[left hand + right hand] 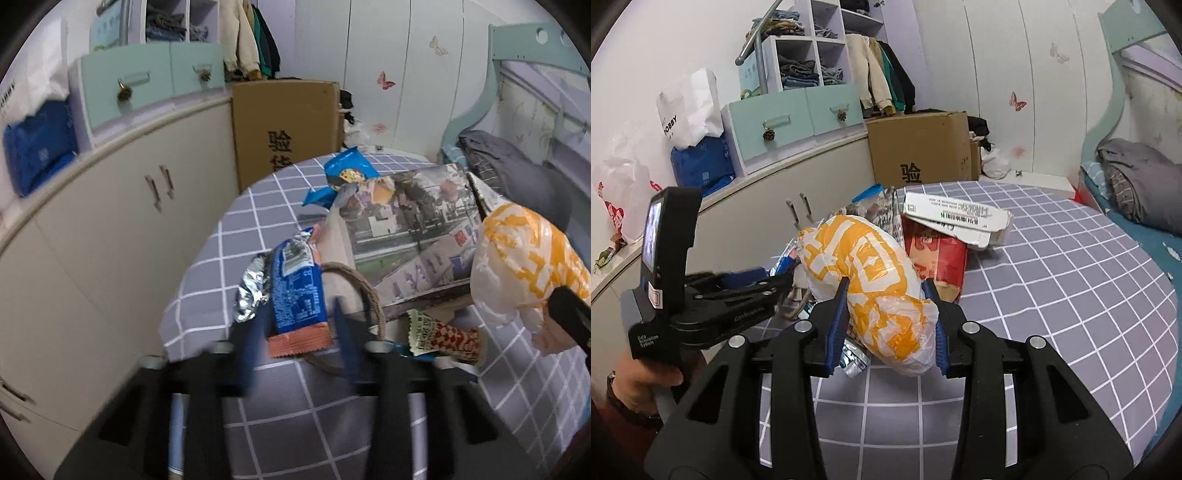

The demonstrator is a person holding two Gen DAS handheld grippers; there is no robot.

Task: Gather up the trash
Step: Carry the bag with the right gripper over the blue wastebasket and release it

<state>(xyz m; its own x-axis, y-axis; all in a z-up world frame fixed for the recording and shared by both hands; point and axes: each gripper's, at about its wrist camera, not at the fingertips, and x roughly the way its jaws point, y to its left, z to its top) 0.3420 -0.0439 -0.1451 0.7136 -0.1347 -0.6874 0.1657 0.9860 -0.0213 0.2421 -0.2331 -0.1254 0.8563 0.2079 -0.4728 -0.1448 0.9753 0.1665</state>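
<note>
Bedroom, grid-pattern grey table (1052, 258) in the middle, trash heaped at frame centre. Right gripper (890, 291) is clamped on the orange-and-white plastic bag (871, 280), lower centre of right wrist view; the bag looks soft and light and bulges between the pads, so hold it mid-body as now. Left gripper (301, 317) has its jaws around the blue snack wrapper (297, 291), bottom centre of left wrist view; blurred, can't tell if the pads bite yet. Foil wrapper: thin, crinkly, slippery, so pinch a flat edge. Around it: rope-handled paper bag (406, 229), a red patterned wrapper (443, 338), a white carton (956, 218). Cardboard box (923, 147) behind.
</note>
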